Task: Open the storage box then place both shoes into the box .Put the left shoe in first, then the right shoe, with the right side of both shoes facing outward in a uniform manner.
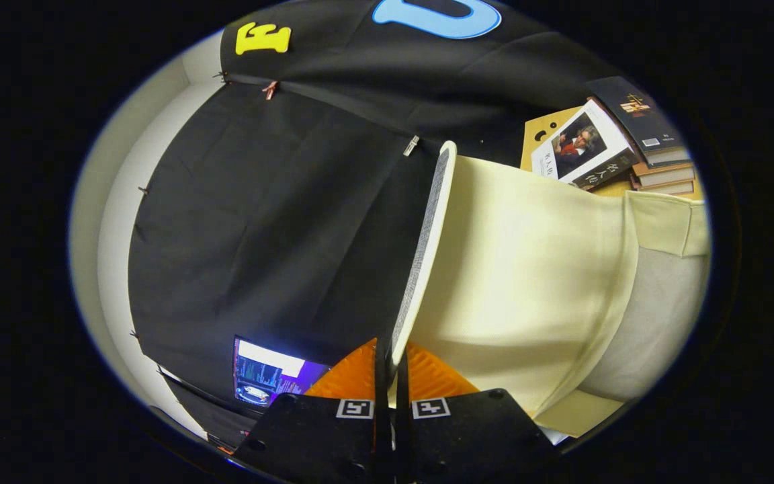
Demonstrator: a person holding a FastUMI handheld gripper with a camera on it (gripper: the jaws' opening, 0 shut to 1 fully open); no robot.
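here gripper (pixel 392 376) clamps box lid (pixel 427 249) edge, lid stretching ahead.

The claw (pixel 392 376) pinches the cream storage-box lid's (pixel 427 255) edge.

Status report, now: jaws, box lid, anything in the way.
Gripper jaws shut on lid edge. Cream storage box lid swung up, edge-on between jaws. Books stacked beyond the box, well off the lid's path.
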